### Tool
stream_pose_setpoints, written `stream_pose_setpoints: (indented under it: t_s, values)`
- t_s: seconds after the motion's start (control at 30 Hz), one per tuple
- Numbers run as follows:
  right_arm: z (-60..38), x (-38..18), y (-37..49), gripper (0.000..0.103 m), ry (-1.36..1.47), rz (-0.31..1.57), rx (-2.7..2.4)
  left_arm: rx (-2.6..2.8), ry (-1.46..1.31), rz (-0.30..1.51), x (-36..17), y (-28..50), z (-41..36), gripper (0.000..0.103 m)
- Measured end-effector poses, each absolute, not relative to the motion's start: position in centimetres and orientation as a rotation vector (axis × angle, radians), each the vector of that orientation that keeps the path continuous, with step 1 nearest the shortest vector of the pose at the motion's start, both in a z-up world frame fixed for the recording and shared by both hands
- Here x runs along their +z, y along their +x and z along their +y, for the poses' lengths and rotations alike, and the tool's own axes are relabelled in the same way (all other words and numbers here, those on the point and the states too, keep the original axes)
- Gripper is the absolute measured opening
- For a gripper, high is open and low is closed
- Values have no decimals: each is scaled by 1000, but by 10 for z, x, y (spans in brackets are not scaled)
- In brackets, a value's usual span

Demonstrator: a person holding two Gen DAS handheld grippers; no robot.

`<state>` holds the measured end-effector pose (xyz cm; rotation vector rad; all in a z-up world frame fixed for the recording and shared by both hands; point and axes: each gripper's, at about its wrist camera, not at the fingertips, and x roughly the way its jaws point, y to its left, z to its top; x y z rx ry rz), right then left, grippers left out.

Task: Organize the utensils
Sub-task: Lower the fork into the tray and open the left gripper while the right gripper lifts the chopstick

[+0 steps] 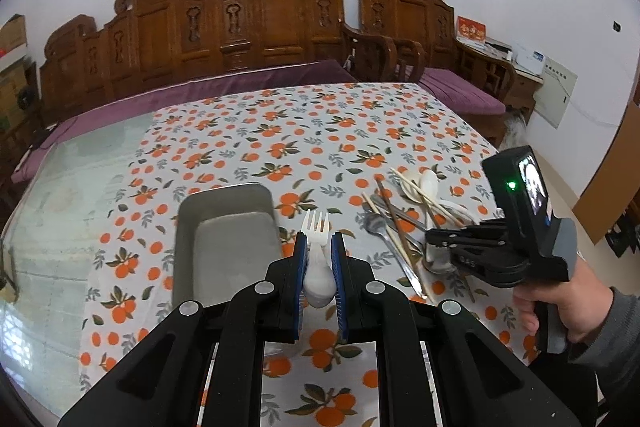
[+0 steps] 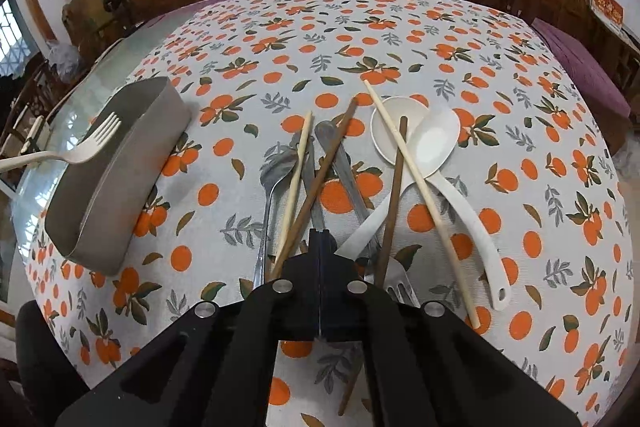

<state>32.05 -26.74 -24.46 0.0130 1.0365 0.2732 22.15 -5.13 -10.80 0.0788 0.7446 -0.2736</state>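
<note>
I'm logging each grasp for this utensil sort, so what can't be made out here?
- Right gripper: fingers shut; anything pinched is hidden by them, right wrist view.
- Metal fork: handle covered by the gripper body.
- White plastic fork: handle end hidden between left gripper fingers.

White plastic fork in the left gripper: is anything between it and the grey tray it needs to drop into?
Nothing visible. The white fork sits clamped in the left gripper, just right of the grey tray, whose inside looks bare. The utensil pile lies off to the other side.
</note>
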Motion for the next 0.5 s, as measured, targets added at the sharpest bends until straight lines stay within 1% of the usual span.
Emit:
stream_pose_setpoints:
  t_s: [0.07, 0.13, 0.17, 0.2, 0.43, 0.5]
  values:
    - [-267, -244, 322, 1, 43, 1027, 289, -267, 73, 741, -106, 221, -47, 11]
    - [-263, -244, 324, 4, 47, 1016, 284, -264, 70, 737, -104, 220, -45, 11]
    - [-261, -245, 326, 11, 49, 1015, 285, -264, 70, 736, -104, 219, -44, 11]
    - [-258, -247, 327, 15, 43, 1016, 283, -265, 70, 736, -104, 218, -43, 11]
    - [-250, -267, 341, 16, -26, 1065, 225, -275, 70, 728, -101, 214, -43, 11]
    - [-250, -270, 343, 13, -47, 1067, 218, -280, 66, 725, -100, 213, -44, 11]
